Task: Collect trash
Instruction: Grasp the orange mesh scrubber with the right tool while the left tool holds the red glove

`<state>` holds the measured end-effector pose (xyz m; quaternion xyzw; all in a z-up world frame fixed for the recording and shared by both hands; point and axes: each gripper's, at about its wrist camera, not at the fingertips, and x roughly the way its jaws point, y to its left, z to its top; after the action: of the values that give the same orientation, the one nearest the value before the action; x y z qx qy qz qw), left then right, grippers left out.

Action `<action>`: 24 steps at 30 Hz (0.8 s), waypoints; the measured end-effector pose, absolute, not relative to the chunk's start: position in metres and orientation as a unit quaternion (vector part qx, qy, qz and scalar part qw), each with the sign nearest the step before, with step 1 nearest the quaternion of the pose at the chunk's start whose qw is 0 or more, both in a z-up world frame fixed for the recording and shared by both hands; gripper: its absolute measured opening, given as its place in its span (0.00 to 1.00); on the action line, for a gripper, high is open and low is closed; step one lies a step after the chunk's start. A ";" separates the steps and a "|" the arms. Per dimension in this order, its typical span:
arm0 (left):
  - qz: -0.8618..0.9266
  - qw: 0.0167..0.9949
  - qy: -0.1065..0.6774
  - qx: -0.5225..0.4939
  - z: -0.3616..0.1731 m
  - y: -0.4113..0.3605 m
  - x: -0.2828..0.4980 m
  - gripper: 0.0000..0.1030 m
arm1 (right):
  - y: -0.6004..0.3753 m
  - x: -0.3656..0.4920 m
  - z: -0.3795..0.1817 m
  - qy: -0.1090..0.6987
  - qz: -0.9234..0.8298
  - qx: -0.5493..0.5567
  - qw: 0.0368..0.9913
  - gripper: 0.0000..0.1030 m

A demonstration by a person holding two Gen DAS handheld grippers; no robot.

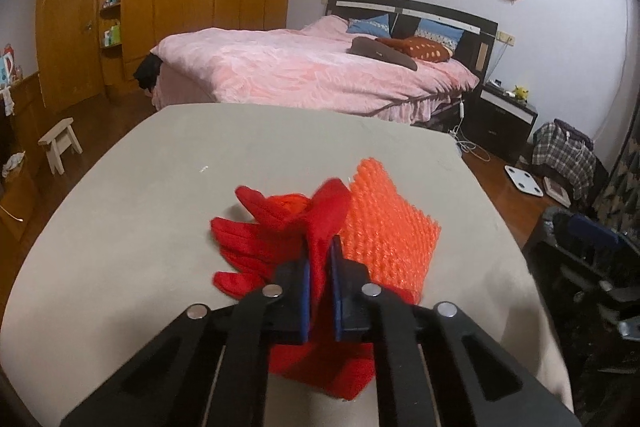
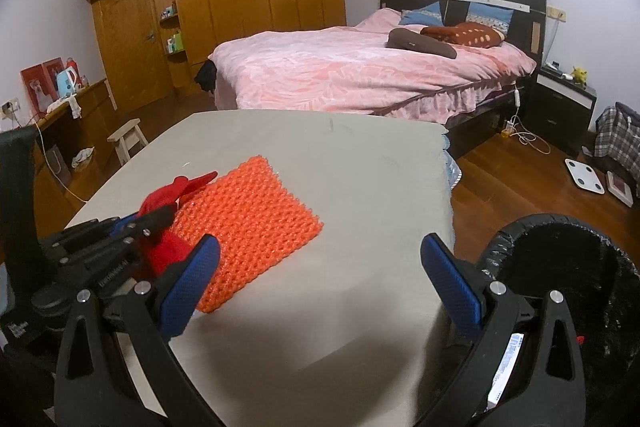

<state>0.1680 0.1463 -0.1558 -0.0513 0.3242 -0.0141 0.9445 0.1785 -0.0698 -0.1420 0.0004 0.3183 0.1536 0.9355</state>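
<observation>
So far the left gripper point(image 1: 320, 267) is clenched on the red glove point(image 1: 276, 231) on the near table point(image 2: 360, 167), the right gripper point(image 2: 320, 267) is released, and the orange mesh point(image 2: 256, 211) and bin point(image 2: 560, 267) wait.

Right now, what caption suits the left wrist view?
Left gripper pinching a red glove beside orange mesh on a table.
</observation>
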 end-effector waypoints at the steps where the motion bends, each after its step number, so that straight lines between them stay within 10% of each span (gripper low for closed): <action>1: -0.013 0.945 0.322 -0.055 -0.154 0.149 0.167 0.07 | -0.069 0.179 -0.142 0.318 0.154 0.000 0.935 0.95; 24: 0.052 0.946 0.318 -0.040 -0.158 0.210 0.151 0.07 | -0.004 0.184 -0.160 0.344 0.212 -0.017 0.915 0.95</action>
<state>0.1508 0.2099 -0.1584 -0.0396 0.3185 0.0524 0.9457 0.1844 -0.0037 -0.1599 -0.0175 0.3436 0.2123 0.9147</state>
